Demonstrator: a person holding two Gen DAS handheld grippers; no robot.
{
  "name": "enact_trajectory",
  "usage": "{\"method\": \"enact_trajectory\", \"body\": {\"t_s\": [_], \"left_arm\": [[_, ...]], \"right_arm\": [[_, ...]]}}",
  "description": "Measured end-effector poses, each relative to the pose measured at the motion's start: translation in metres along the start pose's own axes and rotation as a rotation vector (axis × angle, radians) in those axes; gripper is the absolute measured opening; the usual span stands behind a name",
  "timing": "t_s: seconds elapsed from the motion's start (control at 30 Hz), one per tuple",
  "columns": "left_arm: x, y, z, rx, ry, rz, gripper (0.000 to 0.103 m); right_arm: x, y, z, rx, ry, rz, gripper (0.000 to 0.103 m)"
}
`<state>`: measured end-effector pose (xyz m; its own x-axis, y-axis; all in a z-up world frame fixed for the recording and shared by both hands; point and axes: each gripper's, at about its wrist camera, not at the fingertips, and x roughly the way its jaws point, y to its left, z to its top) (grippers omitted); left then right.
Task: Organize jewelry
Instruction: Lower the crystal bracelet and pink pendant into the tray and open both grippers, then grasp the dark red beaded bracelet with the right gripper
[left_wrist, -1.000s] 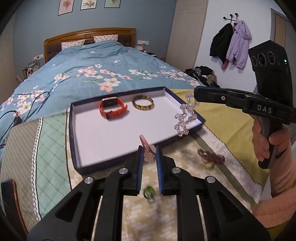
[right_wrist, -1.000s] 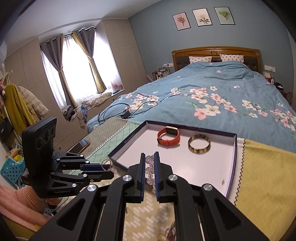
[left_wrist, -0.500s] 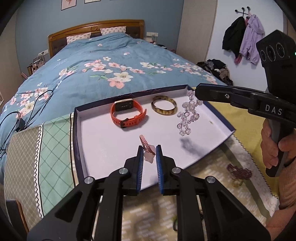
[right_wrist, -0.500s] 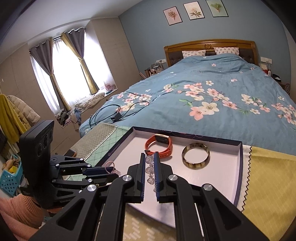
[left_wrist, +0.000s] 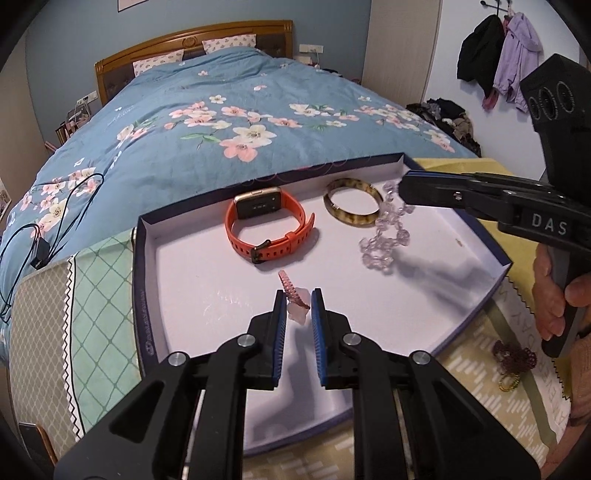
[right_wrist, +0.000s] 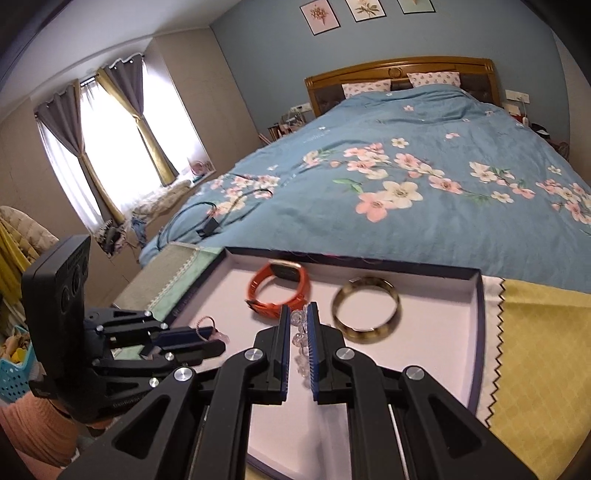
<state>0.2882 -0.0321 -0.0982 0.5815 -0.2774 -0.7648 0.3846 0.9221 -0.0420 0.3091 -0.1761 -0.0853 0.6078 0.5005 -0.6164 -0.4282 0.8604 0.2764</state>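
I have the left hand-held gripper (left_wrist: 298, 297) nearly closed, its blue pads pinching a small pink trinket (left_wrist: 295, 301) with a ribbed pink loop sticking up from it, and it hangs over the near middle of the shallow box tray (left_wrist: 142, 266), whose rim is dark blue and whose floor is white. The right hand-held gripper (right_wrist: 298, 325) is closed too, clamped on a strand of clear crystal beads (left_wrist: 386, 236); from the left wrist view I see that strand dangling from its tip down toward the tray's right half, its lower end at or just above the floor, though I cannot tell whether it touches. Inside the tray, toward the far side, an orange smartwatch (left_wrist: 267, 225) sits with its strap buckled into a loop, and just to its right lies a tortoiseshell bangle (left_wrist: 352, 205), flat on the white floor; the beads hang just beside the bangle's right edge. The tray rests on a patchwork quilt (left_wrist: 99, 295) of green, beige and yellow panels at the foot of a bed spread with a blue floral duvet (left_wrist: 236, 122). Outside the tray, on the yellow panel at the near right, I see a dark purple beaded bracelet (left_wrist: 515, 354) and a small gold-green ring (left_wrist: 509, 382) just near of it. A person's hand (left_wrist: 557, 291) grips the right tool's handle there.
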Motion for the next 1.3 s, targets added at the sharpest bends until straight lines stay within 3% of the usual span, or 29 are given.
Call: {"method": "enact_trajectory", "body": {"t_s": [0.5,0.77,0.93,1.3], "left_arm": [[0.033,-0.006,0.012,0.049,0.07,0.04,0.015],[0.037,-0.007,0.018,0.056,0.069,0.045,0.015],[0.032,-0.007,0.016,0.056,0.044,0.035,0.028],[-0.027,0.003,0.001,-0.001,-0.11,0.018,0.039]], "right_arm": [[0.019,-0.032,-0.013,0.038,0.083,-0.075,0.008],[0.016,-0.032,-0.014,0.036,0.074,-0.118,0.02],[0.002,-0.025,-0.013,0.024,0.041,-0.124,0.029],[-0.049,-0.001,-0.029,-0.034,-0.013,-0.065,0.039]]}}
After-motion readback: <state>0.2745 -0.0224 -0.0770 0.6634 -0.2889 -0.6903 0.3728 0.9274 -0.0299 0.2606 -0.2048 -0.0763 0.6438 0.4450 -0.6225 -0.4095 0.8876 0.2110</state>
